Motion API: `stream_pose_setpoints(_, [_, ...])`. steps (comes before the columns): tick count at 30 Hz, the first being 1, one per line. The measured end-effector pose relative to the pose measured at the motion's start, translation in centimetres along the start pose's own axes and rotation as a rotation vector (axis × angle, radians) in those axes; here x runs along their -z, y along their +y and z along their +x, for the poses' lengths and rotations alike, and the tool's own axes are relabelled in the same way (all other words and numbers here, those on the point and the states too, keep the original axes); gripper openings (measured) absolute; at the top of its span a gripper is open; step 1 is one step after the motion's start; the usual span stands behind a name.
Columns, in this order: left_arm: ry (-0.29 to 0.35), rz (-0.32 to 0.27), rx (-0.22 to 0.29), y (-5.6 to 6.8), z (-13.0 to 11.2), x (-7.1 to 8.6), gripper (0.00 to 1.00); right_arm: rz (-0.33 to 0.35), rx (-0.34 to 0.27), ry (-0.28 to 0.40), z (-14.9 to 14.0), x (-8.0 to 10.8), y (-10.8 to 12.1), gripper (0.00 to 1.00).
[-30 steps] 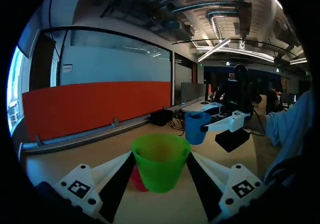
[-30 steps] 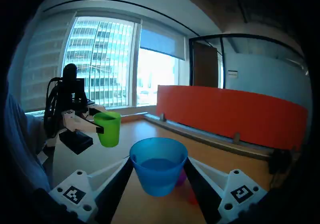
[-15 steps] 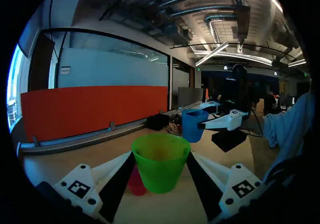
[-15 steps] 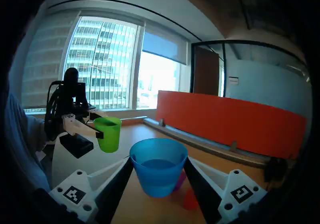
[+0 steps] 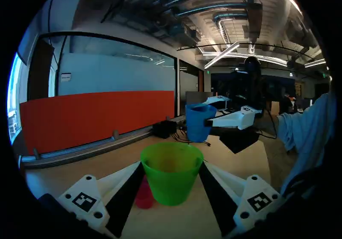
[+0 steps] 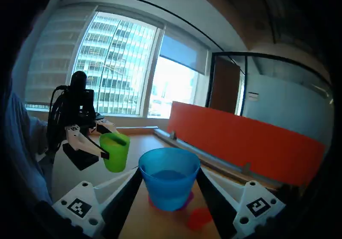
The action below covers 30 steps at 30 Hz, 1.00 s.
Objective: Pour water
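My left gripper (image 5: 172, 180) is shut on a green cup (image 5: 172, 177), upright above the wooden table (image 5: 239, 162). Farther off in the left gripper view, the blue cup (image 5: 198, 122) hangs higher, held by the other gripper (image 5: 231, 119). In the right gripper view, my right gripper (image 6: 169, 185) is shut on that blue cup (image 6: 169, 183), which holds water and stands upright. The green cup (image 6: 114, 151) and the gripper holding it (image 6: 83, 143) are to the left in that view, slightly lower.
A small red cup (image 5: 144, 193) stands on the table behind the green cup; red and pink cups (image 6: 199, 216) lie below the blue one. An orange partition (image 5: 94, 115) runs along the table's far edge. A light-blue sleeve (image 5: 305, 132) is at the right.
The right gripper has lifted the blue cup higher and nearer to the green cup. The left gripper keeps the green cup almost still.
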<state>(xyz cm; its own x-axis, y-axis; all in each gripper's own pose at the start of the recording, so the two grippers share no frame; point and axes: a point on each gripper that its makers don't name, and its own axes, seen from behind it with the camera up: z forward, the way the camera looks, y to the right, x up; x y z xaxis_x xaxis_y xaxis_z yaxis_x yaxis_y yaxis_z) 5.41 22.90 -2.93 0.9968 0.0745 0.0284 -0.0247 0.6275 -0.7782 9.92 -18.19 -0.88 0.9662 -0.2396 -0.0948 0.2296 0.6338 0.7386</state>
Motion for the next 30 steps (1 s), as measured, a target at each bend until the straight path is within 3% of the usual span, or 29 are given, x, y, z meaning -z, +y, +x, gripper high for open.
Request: stream_pose_setpoints(30, [0.034, -0.071, 0.007, 3.2, 1.1, -1.9, 0.86, -0.021, 0.421, 0.034, 8.5, -1.4, 2.3, 0.90])
